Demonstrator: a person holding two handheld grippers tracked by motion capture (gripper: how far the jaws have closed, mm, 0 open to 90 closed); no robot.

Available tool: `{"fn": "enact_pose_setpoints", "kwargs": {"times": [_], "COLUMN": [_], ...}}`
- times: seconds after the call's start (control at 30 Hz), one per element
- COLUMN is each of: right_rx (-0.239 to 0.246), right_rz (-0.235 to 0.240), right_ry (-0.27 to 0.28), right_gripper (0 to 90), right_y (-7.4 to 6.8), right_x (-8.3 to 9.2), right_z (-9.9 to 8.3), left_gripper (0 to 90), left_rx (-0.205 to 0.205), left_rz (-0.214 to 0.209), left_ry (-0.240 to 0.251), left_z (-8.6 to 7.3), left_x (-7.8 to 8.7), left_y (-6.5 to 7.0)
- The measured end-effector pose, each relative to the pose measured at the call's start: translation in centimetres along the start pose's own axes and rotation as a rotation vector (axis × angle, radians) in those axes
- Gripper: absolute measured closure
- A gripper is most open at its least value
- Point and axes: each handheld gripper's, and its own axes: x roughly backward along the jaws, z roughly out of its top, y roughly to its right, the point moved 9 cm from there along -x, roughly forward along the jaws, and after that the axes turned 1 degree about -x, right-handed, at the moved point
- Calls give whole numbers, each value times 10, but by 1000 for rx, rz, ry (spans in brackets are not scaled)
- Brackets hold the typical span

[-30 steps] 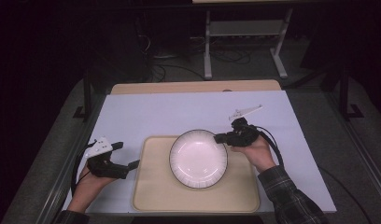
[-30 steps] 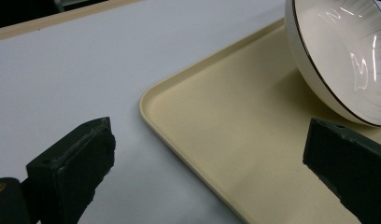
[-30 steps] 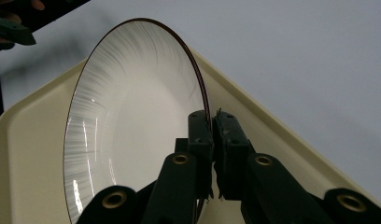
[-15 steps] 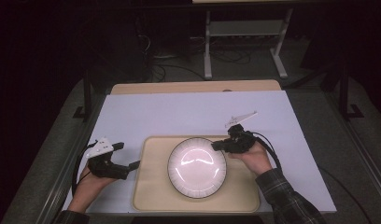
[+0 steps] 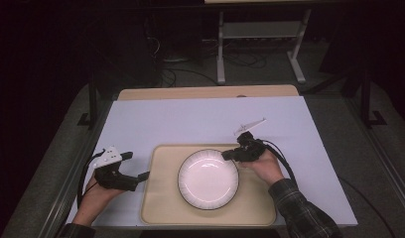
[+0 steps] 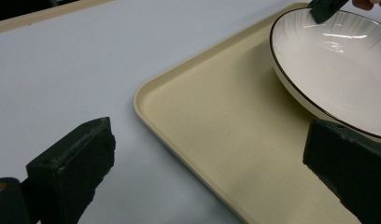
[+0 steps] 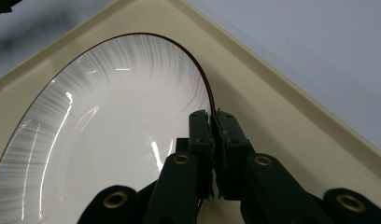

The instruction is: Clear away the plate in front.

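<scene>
A white plate (image 5: 208, 178) with a thin dark rim lies on the beige tray (image 5: 163, 198) near the table's front. My right gripper (image 5: 229, 154) is shut on the plate's right rim; in the right gripper view its jaws pinch the rim (image 7: 212, 122) of the plate (image 7: 104, 135). My left gripper (image 5: 141, 176) rests open on the white tabletop just left of the tray, its jaws pointing at the tray's left edge. In the left gripper view the tray (image 6: 212, 126) and the plate (image 6: 338, 65) lie ahead, between its two spread pads.
The white table surface (image 5: 190, 121) extends behind and beside the tray, with a wooden strip (image 5: 205, 92) along the far edge. A metal stand (image 5: 260, 39) and cables sit on the dark floor beyond.
The right gripper has brought the plate down toward me and settled it lower on the tray. The left gripper has stayed in place.
</scene>
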Motion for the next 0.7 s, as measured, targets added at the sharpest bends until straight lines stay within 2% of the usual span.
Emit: {"fn": "enact_pose_setpoints", "kwargs": {"times": [0.37, 0.7], "right_rx": [9, 45], "right_rz": [-43, -59], "right_ry": [-70, -78], "right_gripper": [824, 802], "right_y": [6, 5], "right_x": [-13, -14], "right_z": [-9, -8], "left_gripper": [15, 15], "left_rx": [-4, -6], "left_rz": [-5, -11], "left_ry": [-10, -15], "left_z": [-1, -2], "left_x": [-2, -2], "left_y": [2, 3]}}
